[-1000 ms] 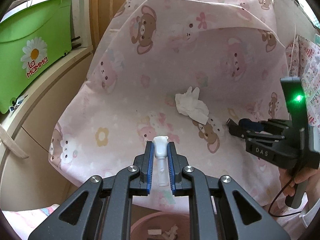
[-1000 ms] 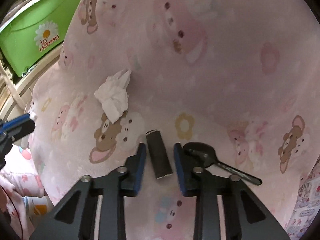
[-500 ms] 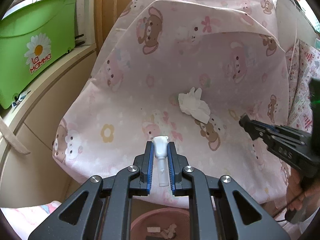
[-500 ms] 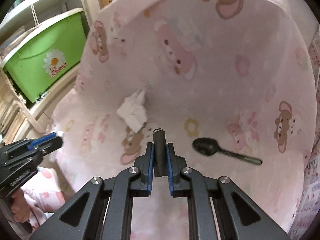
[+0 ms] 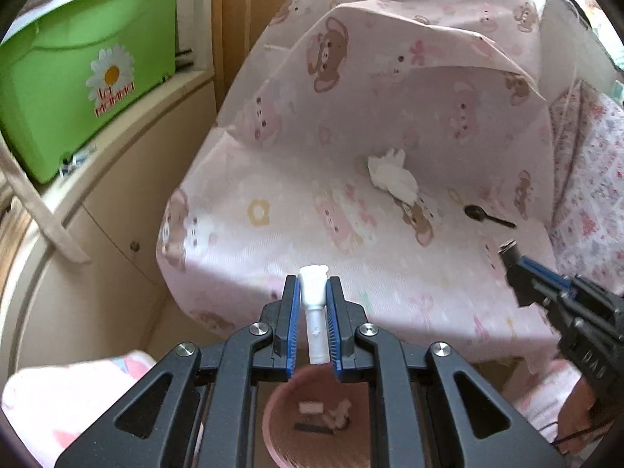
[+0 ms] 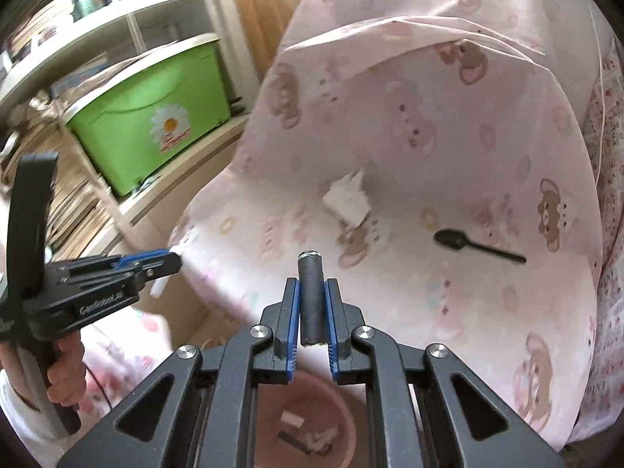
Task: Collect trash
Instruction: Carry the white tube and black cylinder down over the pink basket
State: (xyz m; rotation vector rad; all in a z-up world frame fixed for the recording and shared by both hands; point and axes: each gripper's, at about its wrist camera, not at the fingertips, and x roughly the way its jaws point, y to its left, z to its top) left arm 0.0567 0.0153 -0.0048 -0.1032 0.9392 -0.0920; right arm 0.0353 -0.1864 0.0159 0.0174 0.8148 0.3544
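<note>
My left gripper [image 5: 312,288] is shut on a small white plastic tube [image 5: 313,304], held above a pink bin [image 5: 280,429] with scraps in it. My right gripper [image 6: 311,288] is shut on a dark grey cylinder [image 6: 311,296], also over the pink bin [image 6: 343,421]. A crumpled white tissue [image 5: 392,174] [image 6: 348,199] lies on the seat under a pink bear-print cloth [image 5: 390,124] [image 6: 429,117]. A black plastic spoon [image 5: 487,215] [image 6: 474,245] lies to its right. Each gripper shows in the other's view, the right gripper [image 5: 507,251] and the left gripper [image 6: 173,261].
A green storage box [image 5: 78,74] [image 6: 152,117] with a daisy sticker stands on a shelf at the left. Stacked papers [image 6: 74,202] fill lower shelves. A patterned cloth [image 5: 585,195] hangs at the right. A hand [image 6: 66,370] holds the left gripper's handle.
The right gripper shut on the dark cylinder, lifted it off the cloth and drew back over the pink bin. The left gripper pulled back with the white tube, and the bin shows more.
</note>
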